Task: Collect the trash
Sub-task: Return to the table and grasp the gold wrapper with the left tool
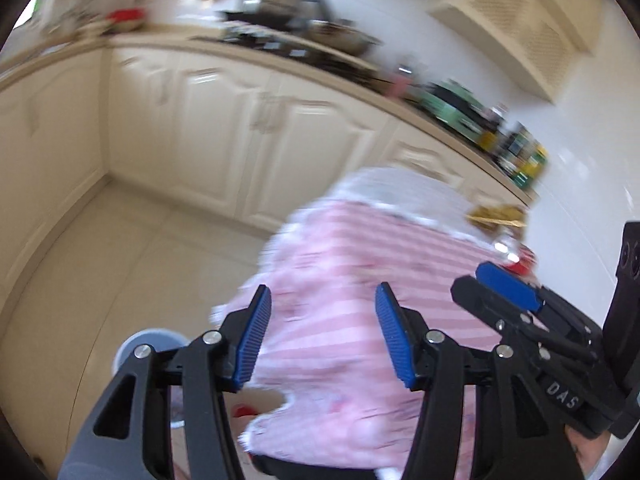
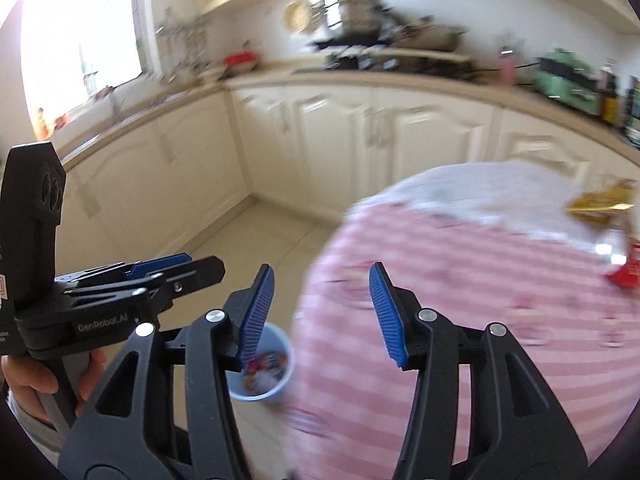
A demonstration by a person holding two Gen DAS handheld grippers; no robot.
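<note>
Ribbed blue pads up close: left gripper [image 1: 320,336] and right gripper [image 2: 322,314] both stand apart, holding nothing. On the round pink-striped tablecloth [image 2: 480,280], far edge, lie crinkly gold and red wrappers [image 2: 600,204]; their long axis is too blurred to tell. On the tiled floor, a bin [image 2: 260,368] holds scraps.

- Round table [image 2: 460,300] under a pink-striped cloth; gold wrapper [image 2: 600,202] and red wrapper [image 2: 624,272] lie near its two o'clock edge.
- Tiled floor [image 2: 248,236]; blue trash bin [image 2: 262,364] stands at the table's nine o'clock.
</note>
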